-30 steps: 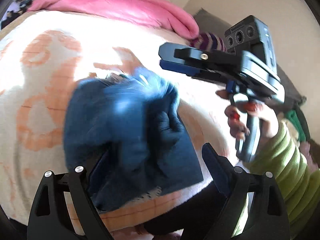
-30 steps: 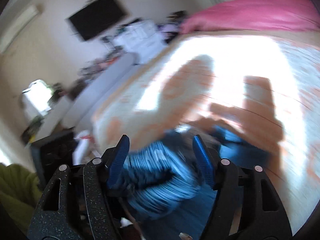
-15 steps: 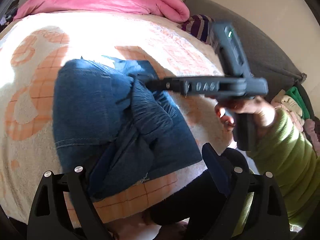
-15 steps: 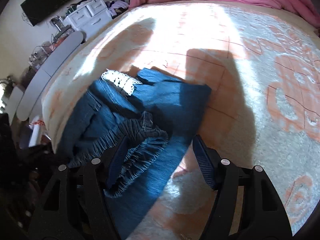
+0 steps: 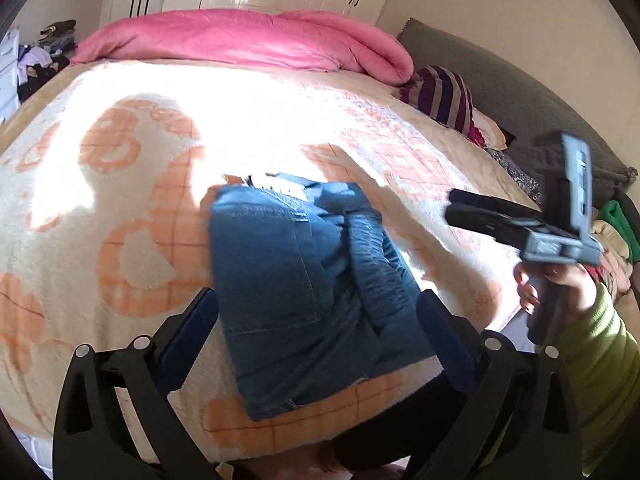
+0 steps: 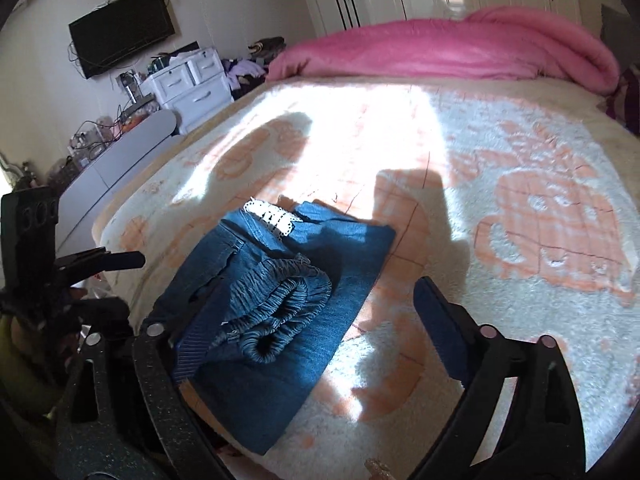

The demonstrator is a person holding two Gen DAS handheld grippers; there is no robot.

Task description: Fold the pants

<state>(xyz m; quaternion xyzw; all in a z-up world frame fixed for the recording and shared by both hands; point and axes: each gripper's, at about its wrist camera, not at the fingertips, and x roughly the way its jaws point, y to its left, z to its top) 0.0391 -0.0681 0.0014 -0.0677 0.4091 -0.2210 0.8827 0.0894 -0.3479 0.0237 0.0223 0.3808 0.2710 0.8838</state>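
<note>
in the lower middle of both wrist views the folded denim pants [image 5: 308,292] sit on the blanket [image 5: 120,184], long axis running up-frame, closer to the left gripper [image 5: 316,320], and like the right gripper [image 6: 316,316] it's spread wide, holding nothing.

Denim pants [image 5: 304,280] lie on fuzzy blanket [image 5: 120,184].
</note>
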